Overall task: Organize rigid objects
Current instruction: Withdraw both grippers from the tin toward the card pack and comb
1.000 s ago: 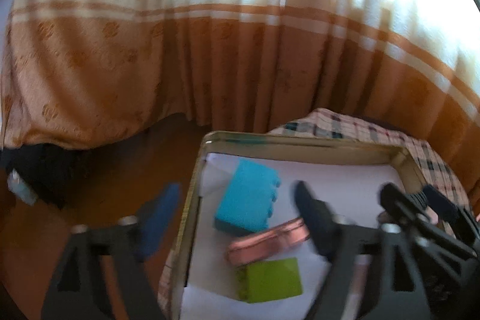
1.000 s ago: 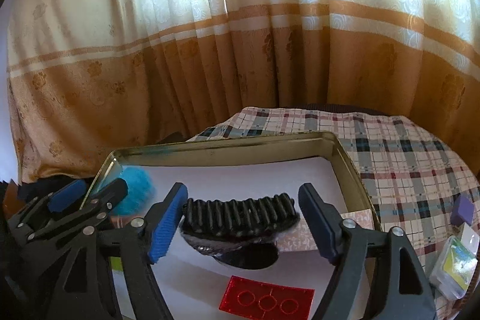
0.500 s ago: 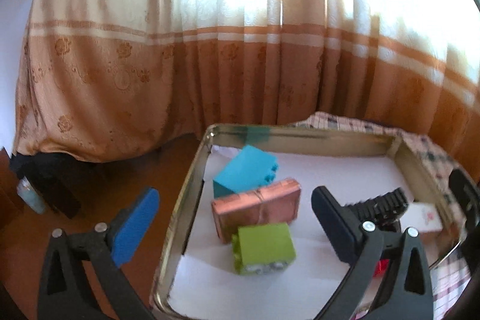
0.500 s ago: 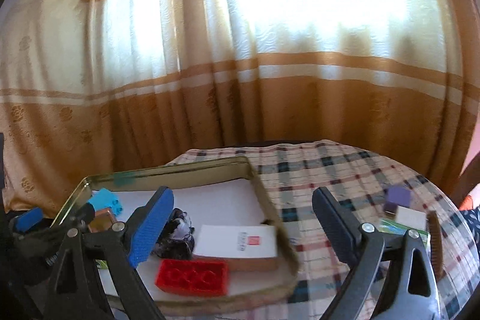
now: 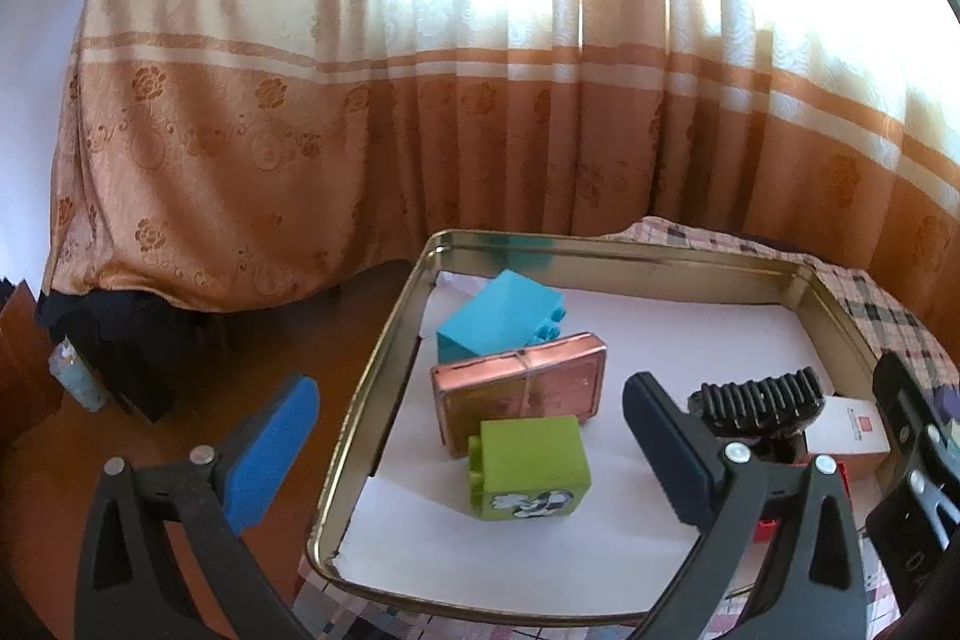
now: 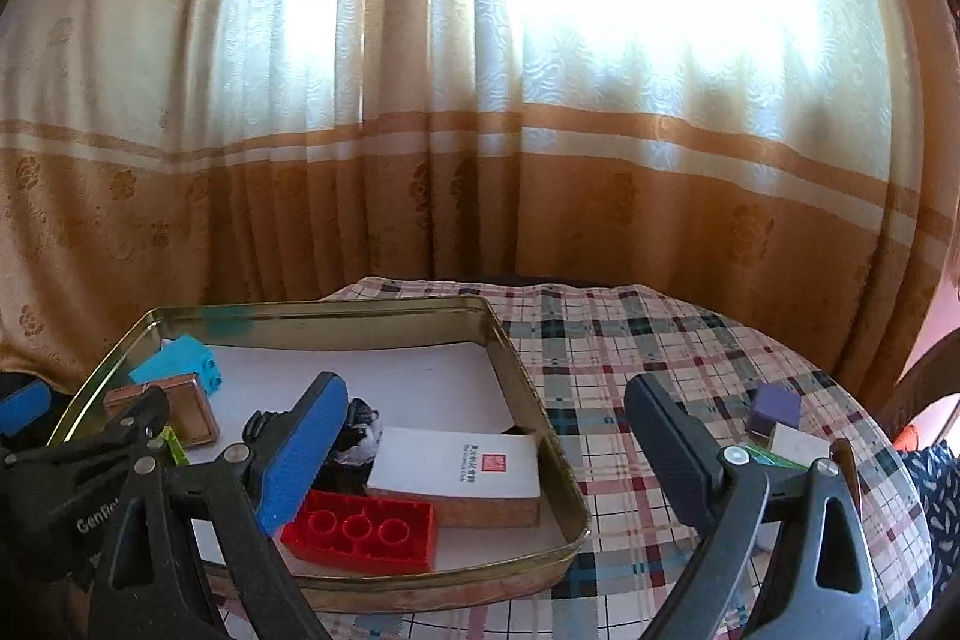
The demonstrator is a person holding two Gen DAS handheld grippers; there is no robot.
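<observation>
Gold metal walls run all round the tray (image 6: 543, 439), and they could cause trouble: a piece carried in too low might bump the rim and fall. Both grippers are wide open and hold nothing. The right gripper (image 6: 480, 442) hangs above the tray's right wall, so its left finger could knock the white box (image 6: 456, 463) or the red brick (image 6: 360, 526). The left gripper (image 5: 471, 451) hangs near the green block (image 5: 528, 466). A purple block (image 6: 776, 409) and other small pieces wait on the checked cloth (image 6: 630, 340), well apart from the tray. The tray's back half is bare white paper, with lots of room.
</observation>
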